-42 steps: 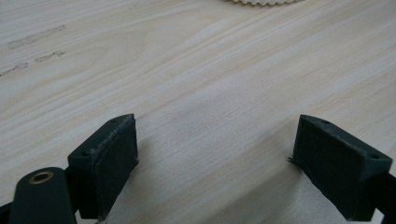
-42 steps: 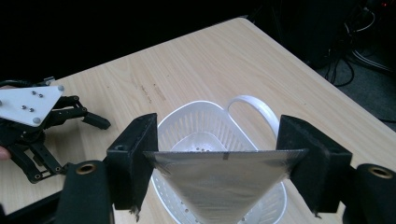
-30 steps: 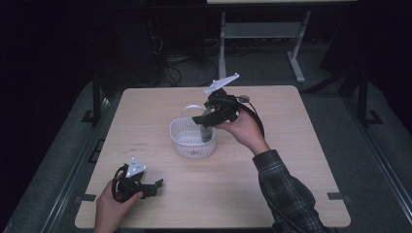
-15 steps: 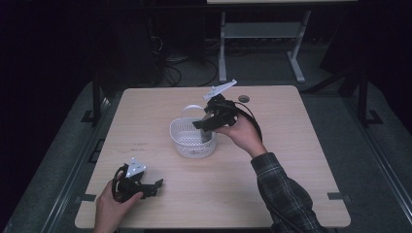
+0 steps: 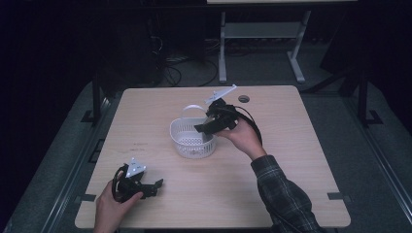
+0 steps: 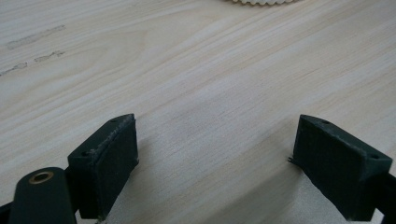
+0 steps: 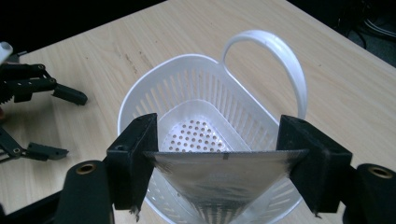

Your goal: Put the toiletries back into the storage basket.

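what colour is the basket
White, with slotted walls and a perforated bottom; the basket shows best in the right gripper view.

Dim room, lit tabletop, soft shadows.

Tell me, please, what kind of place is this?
Probably a lab or workshop set up for recording. A bare wooden table stands in a dark room, cables lie on the floor behind it, and a metal stand stands at the back.
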Motion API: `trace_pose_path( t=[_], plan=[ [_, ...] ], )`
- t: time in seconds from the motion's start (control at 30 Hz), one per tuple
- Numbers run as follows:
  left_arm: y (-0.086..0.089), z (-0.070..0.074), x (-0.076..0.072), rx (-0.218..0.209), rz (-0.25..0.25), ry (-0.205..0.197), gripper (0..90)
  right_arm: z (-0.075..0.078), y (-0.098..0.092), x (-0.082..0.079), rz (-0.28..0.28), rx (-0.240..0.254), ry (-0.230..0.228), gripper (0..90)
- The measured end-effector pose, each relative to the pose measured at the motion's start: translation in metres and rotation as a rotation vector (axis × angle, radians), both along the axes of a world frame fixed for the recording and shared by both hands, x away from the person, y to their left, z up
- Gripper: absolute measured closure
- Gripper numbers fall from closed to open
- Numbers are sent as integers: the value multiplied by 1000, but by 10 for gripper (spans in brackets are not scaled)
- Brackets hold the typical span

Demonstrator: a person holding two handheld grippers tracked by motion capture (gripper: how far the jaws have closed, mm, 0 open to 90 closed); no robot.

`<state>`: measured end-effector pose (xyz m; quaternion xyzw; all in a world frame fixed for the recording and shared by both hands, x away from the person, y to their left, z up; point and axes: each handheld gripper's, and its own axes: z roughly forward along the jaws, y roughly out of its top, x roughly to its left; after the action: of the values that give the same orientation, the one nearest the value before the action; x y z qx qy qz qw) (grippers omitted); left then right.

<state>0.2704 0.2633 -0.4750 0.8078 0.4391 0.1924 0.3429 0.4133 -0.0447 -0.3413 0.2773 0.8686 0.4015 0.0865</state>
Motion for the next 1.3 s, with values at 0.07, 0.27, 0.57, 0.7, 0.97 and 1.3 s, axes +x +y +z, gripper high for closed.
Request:
trace_pose_path(
  t=[0.07, 0.27, 0.57, 0.7, 0.97, 1.3],
  plan=[
    [0, 0, 0, 0, 0, 0, 128, -2, 0, 0, -1, -3, 5, 298],
    [0, 0, 0, -4, 2, -1, 128, -7, 0, 1, -6, -9, 12, 298],
    [0, 0, 0, -2, 0, 0, 128, -14, 0, 2, -6, -19, 21, 298],
    [0, 0, 0, -2, 0, 0, 128, -18, 0, 3, -2, -29, 23, 297],
    [0, 0, 0, -1, 0, 0, 128, -20, 1, 3, 5, -29, 28, 295],
    [0, 0, 0, -1, -1, 0, 128, -16, 0, 2, 5, -20, 40, 176]
  ],
)
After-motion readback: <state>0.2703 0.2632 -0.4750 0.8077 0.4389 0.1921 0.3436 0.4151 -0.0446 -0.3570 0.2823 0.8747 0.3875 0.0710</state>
